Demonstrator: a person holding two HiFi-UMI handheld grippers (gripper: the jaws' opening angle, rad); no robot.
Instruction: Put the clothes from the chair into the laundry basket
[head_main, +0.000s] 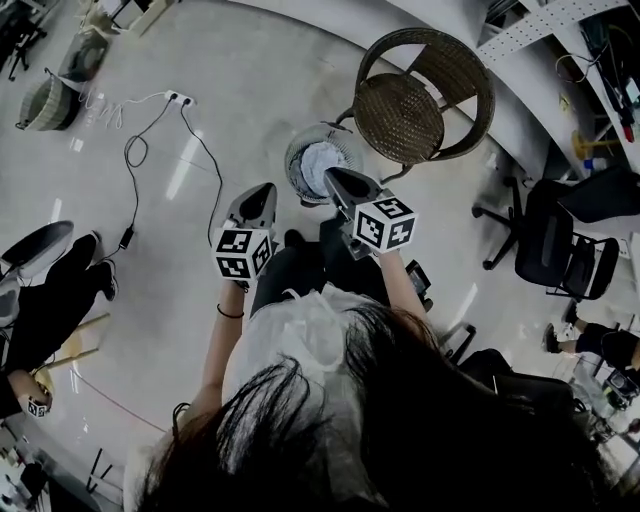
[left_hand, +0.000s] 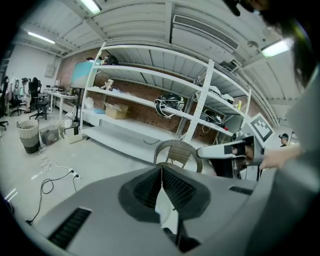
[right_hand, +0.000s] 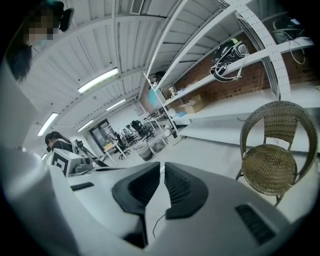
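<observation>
In the head view, the laundry basket (head_main: 297, 150) stands on the floor just left of the wicker chair (head_main: 400, 118). A pale bundle of clothes (head_main: 322, 166) lies inside the basket, and the chair seat is bare, so the task looks done or nearly so. The left gripper (head_main: 260, 192) and right gripper (head_main: 342, 182) hang side by side on the near side of the basket, apart from it.

In the left gripper view, the fingers (left_hand: 145, 189) meet at their tips. A pale patch shows in the slit behind them. It is probably the floor or the basket beyond rather than cloth in the grip, though the view is too poor to be sure. The chair (left_hand: 175, 151) sits far ahead, with nothing on it.

In the right gripper view, the fingers (right_hand: 182, 191) are drawn together with nothing between them. The chair (right_hand: 270, 171) stands to the right, its seat bare.

The clothes look soft, light and limp. They would likely sag and trail when lifted, and they should not be fragile. A pinch on a bunched fold near the top of the pile should hold better than one on a thin edge.
</observation>
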